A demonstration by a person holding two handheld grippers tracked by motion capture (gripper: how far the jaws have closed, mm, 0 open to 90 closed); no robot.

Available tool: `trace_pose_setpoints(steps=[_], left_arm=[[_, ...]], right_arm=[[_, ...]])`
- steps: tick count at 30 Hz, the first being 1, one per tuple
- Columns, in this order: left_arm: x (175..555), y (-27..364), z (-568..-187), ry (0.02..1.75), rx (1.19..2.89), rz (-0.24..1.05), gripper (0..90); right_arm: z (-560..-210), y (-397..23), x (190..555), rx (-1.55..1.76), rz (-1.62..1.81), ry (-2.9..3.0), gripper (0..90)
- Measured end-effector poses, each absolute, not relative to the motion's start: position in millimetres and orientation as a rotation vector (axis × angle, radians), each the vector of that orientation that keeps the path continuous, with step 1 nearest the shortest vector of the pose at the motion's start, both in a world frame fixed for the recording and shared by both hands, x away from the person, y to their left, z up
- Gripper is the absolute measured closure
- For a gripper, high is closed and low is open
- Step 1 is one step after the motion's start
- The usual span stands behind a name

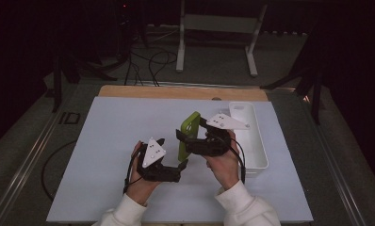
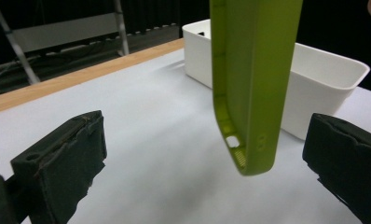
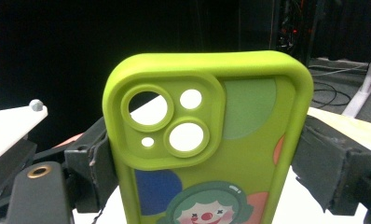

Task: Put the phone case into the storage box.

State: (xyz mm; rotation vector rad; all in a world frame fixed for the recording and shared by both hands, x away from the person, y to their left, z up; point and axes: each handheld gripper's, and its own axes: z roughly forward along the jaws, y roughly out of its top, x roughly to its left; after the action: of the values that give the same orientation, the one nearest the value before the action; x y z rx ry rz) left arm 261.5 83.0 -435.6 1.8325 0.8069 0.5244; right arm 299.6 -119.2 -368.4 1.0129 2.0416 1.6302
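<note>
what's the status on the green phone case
Right hand-held gripper clamps green phone case upright. Left hand-held gripper open, case end between jaws. White bin beside.

A white mat (image 1: 105, 155) covers nearly the whole table (image 1: 176, 92), leaving a wooden strip bare along the far edge. A white tray (image 1: 256, 146) lies on the mat along the right edge, reaching almost to the far right corner.

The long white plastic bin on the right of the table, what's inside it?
The long white plastic bin looks empty in the high view: bare white floor. Its near left part is covered by the right gripper and the lime-green silicone phone case it holds, so that part is unseen.
</note>
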Motion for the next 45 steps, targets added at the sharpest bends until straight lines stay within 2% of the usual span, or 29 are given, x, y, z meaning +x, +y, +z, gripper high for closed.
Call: trace_pose_setpoints(steps=[45], left_arm=[[259,139,-432,0.895,1.793,0.597,0.1]], right_arm=[[-362,-131,314,1.066,1.636,1.952,16.5]])
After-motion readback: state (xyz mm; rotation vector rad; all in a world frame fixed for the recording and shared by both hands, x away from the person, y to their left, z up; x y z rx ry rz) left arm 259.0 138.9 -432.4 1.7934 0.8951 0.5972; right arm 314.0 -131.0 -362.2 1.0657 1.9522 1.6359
